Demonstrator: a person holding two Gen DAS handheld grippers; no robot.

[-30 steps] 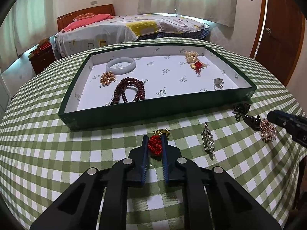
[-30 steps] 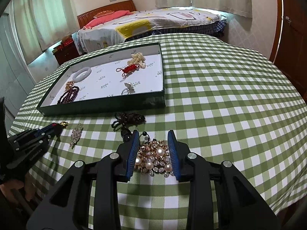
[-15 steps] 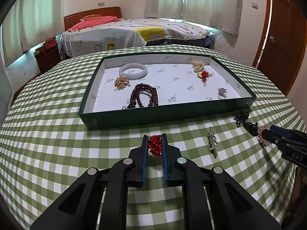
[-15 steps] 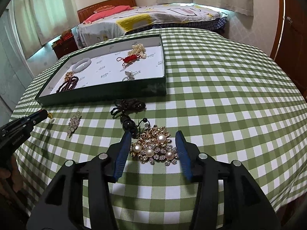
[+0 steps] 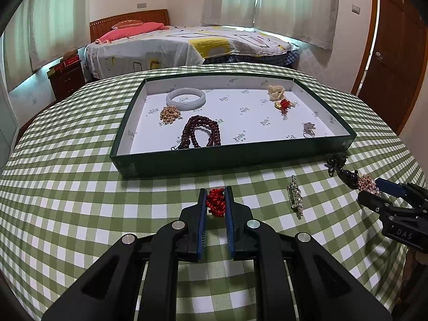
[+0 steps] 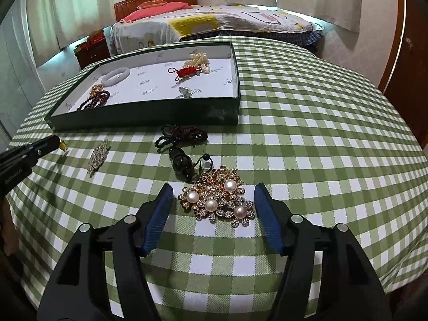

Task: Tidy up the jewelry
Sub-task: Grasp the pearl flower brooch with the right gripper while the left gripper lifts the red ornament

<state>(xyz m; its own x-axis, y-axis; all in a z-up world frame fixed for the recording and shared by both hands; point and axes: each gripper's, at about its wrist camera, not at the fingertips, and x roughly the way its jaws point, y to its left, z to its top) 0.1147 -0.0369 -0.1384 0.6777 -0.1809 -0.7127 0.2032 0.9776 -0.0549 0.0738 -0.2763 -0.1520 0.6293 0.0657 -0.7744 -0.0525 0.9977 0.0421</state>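
My left gripper (image 5: 215,191) is shut on a red knotted cord charm (image 5: 216,202), held above the checked cloth just in front of the green tray (image 5: 235,157). In the right wrist view my right gripper (image 6: 213,191) is opening; its blue pads stand apart on either side of a gold brooch with pearls (image 6: 218,199) that lies on the cloth, touching neither pad. The tray (image 6: 149,113) holds a white bangle (image 5: 186,98), dark red beads (image 5: 200,133), a gold cluster (image 5: 169,114), a ring (image 5: 308,129), a pearl piece (image 5: 276,91) and a red charm (image 5: 285,104).
A silver rhinestone pin (image 5: 295,196) lies on the cloth between the two grippers. A black cord with dark beads (image 6: 182,144) lies just beyond the brooch. A bed (image 5: 187,45) stands behind the round table and a wooden door (image 5: 393,53) at the right.
The right gripper's jaws have spread and let go of the pearl brooch, which now lies free on the cloth. The left gripper has lifted the red charm off the cloth.
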